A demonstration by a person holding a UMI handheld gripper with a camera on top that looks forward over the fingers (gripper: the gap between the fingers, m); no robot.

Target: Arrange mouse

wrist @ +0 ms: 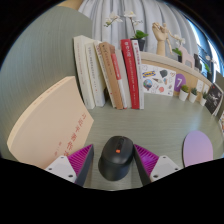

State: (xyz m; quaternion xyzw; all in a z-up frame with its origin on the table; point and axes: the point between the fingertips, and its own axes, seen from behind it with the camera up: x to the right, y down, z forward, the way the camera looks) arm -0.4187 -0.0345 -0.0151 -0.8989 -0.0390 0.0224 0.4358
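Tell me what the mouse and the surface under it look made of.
Dark grey rounded computer mouse, between the open fingers: looks like matte plastic, dull even sheen, small red mark on top. Pale grey-green table surface: smooth, probably laminate or painted board; cannot tell which.

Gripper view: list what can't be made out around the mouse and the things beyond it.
- Mouse: its near end and underside are cut off between the gripper fingers; pad contact cannot be told.
- Books: spine lettering too small to read.
- Pink round thing beyond the right finger: only partly in view, so what it is stays unclear.
- Ornaments behind the books: too small to identify.
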